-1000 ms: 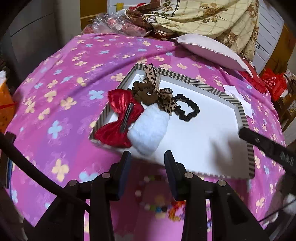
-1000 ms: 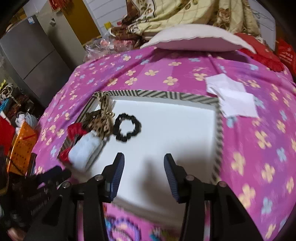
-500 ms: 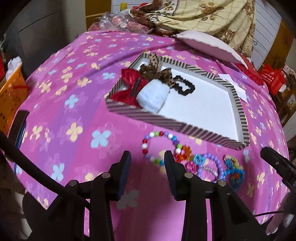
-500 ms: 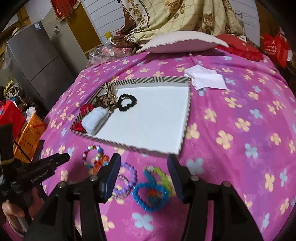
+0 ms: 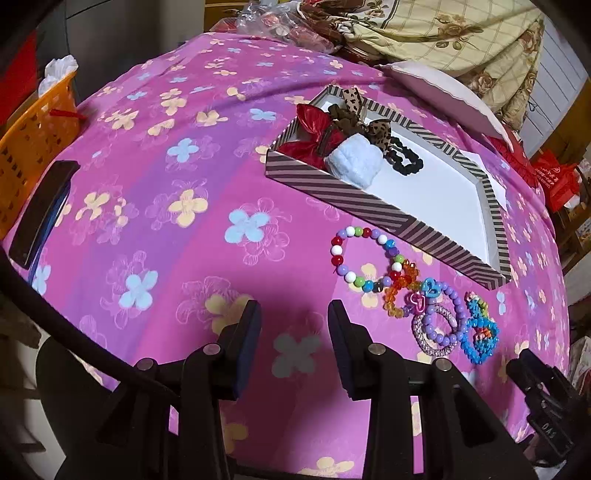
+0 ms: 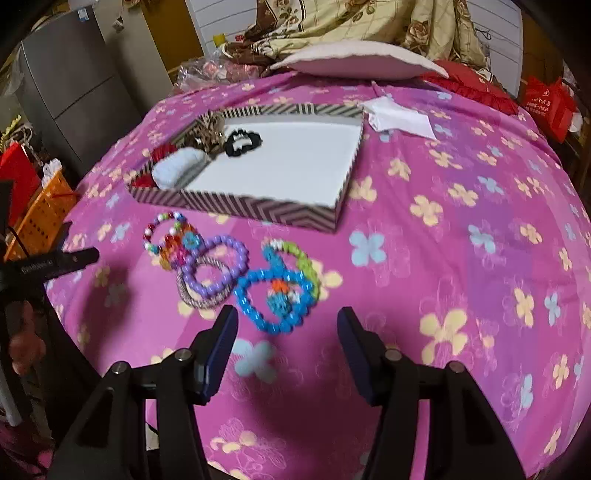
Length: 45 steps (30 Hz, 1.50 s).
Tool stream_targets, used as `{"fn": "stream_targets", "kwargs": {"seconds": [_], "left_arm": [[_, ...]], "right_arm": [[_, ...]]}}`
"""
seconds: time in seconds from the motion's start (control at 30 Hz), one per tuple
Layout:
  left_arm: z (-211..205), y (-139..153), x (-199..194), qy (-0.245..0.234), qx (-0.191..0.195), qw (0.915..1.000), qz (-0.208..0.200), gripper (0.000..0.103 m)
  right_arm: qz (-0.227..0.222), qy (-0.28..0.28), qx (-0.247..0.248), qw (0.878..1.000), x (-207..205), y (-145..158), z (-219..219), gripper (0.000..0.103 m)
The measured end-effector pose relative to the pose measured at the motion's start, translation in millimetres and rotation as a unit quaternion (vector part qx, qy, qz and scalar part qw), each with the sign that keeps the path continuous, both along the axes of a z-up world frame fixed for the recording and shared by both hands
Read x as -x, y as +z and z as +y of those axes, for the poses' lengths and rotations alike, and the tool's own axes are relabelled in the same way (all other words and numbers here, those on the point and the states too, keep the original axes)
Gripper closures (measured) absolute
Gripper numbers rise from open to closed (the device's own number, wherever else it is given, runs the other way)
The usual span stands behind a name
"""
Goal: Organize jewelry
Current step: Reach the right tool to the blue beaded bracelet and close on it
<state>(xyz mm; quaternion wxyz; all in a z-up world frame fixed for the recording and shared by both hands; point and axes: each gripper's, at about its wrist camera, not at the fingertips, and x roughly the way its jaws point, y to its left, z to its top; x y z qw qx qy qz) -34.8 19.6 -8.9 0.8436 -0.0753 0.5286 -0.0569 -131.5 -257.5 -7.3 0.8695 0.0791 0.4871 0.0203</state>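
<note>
Beaded bracelets (image 6: 236, 273) lying on the bed cover (image 6: 461, 266) just before the striped tray (image 6: 258, 210), nearest the right tool (image 6: 284, 332), wide and empty; left tool (image 5: 293, 328) narrower, empty, bracelets (image 5: 417, 291) to its right.

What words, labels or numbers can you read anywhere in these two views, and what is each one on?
Black left gripper body: white lettering, too blurred to read.
Black right gripper body: embossed marking, roughly "DA9", uncertain.
Red shopping bag: white print, too small to read.
Grey fridge: small blue sticker, unreadable.
Striped white-bottomed tray: no text.
</note>
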Motion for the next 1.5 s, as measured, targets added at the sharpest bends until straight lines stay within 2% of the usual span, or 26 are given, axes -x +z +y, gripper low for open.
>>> {"fn": "stream_targets", "kwargs": {"seconds": [0.6,0.97,1.13,1.33,1.5], "left_arm": [[-13.1,-10.8,3.6,-0.015,0.013,0.9996,0.018,0.045],[-8.4,-16.9,-1.5,-0.002,0.021,0.9995,0.025,0.045],[-6.4,-16.1,-6.5,0.002,0.022,0.9995,0.024,0.045],[-4.5,-20.8,-9.5,0.006,0.024,0.9992,0.030,0.045],[-4.4,-21.9,-13.4,0.007,0.025,0.9992,0.031,0.045]], "right_arm": [[0.002,0.008,-0.009,1.000,6.4,-7.4,3.3,0.044],[-0.013,-0.003,0.007,1.000,1.5,-10.0,-4.0,0.044],[-0.019,-0.002,0.007,1.000,-11.1,-13.8,-8.0,0.062],[-0.005,0.003,0.013,1.000,-25.0,-25.1,-9.9,0.070],[-0.003,0.021,0.026,0.999,-29.5,-27.6,-1.7,0.072]]}}
